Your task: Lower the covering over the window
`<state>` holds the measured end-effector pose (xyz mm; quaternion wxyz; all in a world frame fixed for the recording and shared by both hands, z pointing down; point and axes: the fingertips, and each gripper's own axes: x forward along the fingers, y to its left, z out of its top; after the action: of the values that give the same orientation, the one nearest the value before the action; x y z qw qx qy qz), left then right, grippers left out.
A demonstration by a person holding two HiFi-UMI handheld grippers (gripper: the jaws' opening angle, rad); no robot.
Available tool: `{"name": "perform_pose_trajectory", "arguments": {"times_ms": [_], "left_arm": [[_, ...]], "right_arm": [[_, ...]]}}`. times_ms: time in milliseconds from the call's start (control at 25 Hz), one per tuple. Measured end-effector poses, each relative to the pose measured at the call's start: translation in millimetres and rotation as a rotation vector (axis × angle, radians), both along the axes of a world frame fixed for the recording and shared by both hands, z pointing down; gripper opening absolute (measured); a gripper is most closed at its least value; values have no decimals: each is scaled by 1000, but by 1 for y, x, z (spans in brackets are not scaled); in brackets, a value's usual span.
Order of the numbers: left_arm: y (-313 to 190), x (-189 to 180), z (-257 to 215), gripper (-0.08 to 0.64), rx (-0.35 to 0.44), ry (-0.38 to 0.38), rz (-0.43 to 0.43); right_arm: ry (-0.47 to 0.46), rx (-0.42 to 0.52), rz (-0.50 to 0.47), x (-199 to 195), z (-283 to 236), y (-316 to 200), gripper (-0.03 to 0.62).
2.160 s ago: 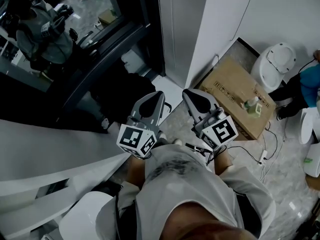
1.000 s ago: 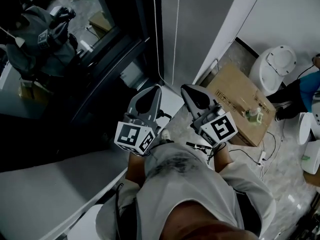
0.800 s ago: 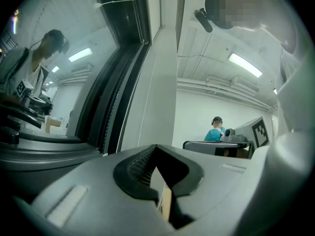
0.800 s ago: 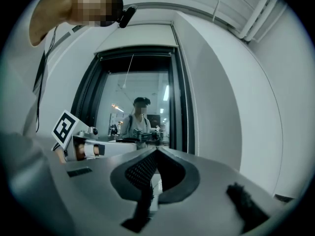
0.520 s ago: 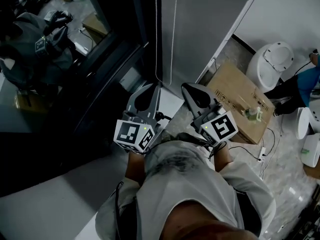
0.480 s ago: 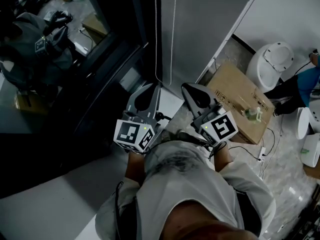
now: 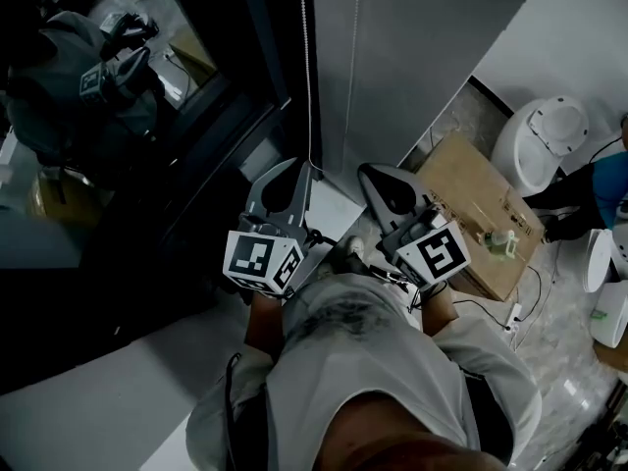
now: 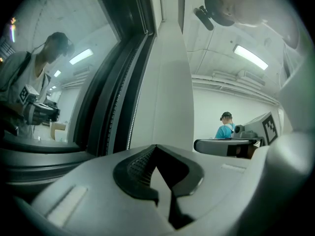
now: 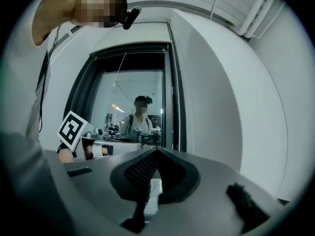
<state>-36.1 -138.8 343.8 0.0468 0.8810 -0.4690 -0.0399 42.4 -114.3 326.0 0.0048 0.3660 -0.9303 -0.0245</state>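
floor [image 7: 564,361]: pale, marbled | on it: flat cardboard box [image 7: 469,196], white power strip [image 7: 513,314], thin cables [image 7: 538,281]

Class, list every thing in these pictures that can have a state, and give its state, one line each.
left gripper: shut, nothing between its jaws.
right gripper: shut, nothing between its jaws.
window: uncovered where visible, glass reflecting the person.
pull cord: hanging loose beside the window frame, held by neither gripper.
cardboard box: closed, lying flat on the floor.

A dark window [image 7: 118,135] is left of the left tongs [image 7: 297,170]; right of the right tongs [image 7: 373,177], a cardboard box [image 7: 471,194] lies on pale floor [image 7: 564,351].
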Motion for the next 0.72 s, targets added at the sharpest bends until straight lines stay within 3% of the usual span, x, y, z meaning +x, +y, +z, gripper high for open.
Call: {"name": "perform_pose_trajectory", "arguments": {"times_ms": [720], "left_arm": [[-66,10,6,8,5,-33,-62]], "right_arm": [[6,-40,-55,5,15,-43,17]]}}
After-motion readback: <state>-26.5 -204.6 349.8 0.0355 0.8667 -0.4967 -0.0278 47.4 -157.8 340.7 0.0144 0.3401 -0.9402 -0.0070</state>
